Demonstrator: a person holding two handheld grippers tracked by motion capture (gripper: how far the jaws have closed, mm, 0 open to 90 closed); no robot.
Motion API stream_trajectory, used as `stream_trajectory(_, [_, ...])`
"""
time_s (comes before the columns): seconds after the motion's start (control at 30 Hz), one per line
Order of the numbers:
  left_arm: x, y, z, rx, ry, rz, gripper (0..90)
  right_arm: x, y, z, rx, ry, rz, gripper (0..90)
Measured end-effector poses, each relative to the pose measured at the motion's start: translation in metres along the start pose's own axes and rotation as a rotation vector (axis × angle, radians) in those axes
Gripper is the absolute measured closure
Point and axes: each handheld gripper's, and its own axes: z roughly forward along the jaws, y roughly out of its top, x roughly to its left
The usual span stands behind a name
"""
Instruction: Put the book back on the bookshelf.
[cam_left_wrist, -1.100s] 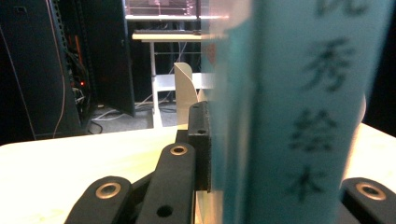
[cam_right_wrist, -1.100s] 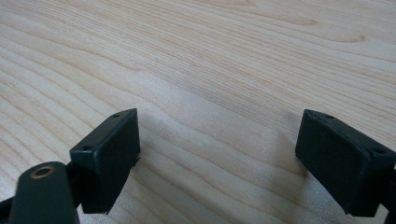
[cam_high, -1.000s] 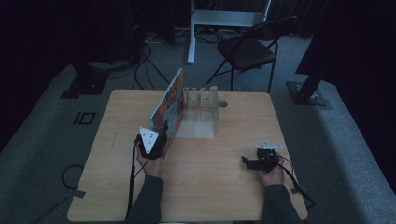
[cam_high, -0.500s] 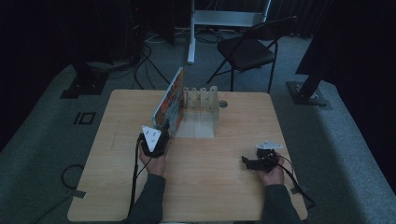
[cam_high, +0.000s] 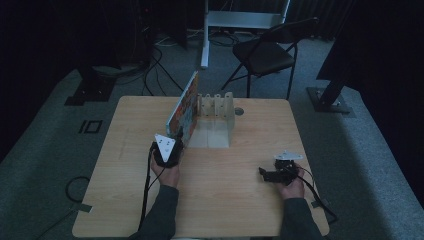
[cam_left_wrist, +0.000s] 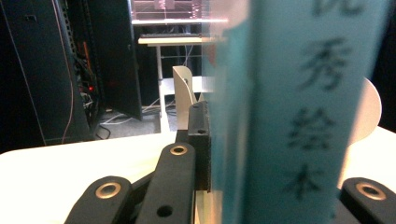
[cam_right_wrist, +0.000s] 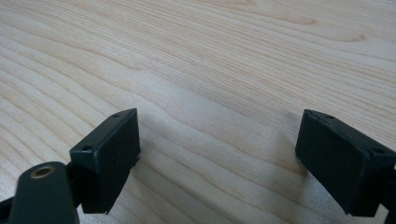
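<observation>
The book stands upright at centre of the high view, against the white rack, the left gripper clamped on its near edge. The left gripper view adds blurred characters on its teal spine. The right gripper gapes empty over bare table.

We take this for a dim lab or studio: black curtains, floor cables, stand bases, a folding chair, one wooden table.
</observation>
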Motion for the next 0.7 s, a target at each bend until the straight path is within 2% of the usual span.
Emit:
stream_trajectory(0.43, [0.001, -0.003, 0.0, -0.003, 0.006, -0.015, 81.0, 0.0, 0.0, 0.0, 0.0, 0.0, 0.0, 13.2])
stream_trajectory(0.7, [0.002, -0.011, -0.006, -0.005, 0.008, -0.039, 81.0, 0.0, 0.0, 0.0, 0.001, 0.0, 0.001, 13.2])
